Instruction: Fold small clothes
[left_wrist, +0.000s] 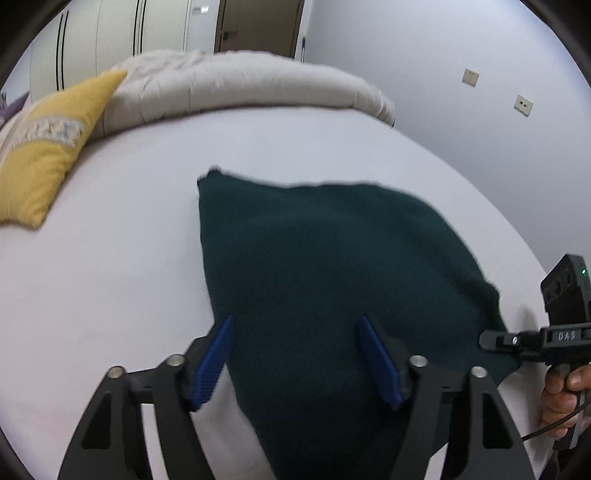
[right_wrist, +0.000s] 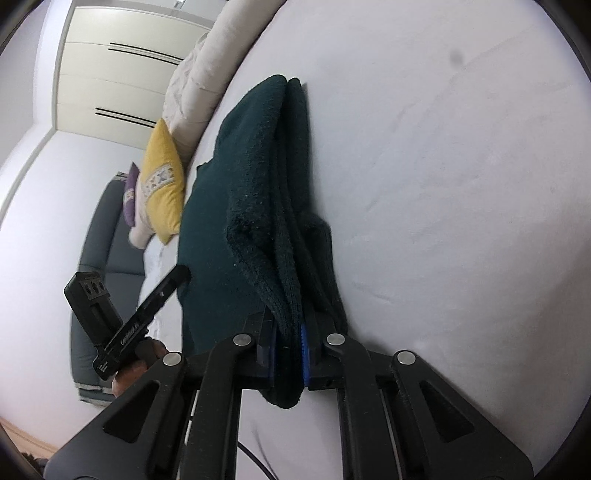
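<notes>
One dark green garment (left_wrist: 332, 266) lies on the white bed (left_wrist: 110, 277), wide bare sheet all around it. Left tool (left_wrist: 297, 360) hovers over its near part, tilted down, jaws spread, pads not pressing. Right tool (right_wrist: 291, 354) is clamped tight on the bunched garment edge, lifted off the sheet. One yellow pillow (left_wrist: 44, 155), one rolled duvet (left_wrist: 240, 85) sit at the far edge.

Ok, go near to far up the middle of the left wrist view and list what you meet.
Left tool → dark green garment → bare white sheet → rolled beige duvet → wardrobe doors and a brown door.
</notes>
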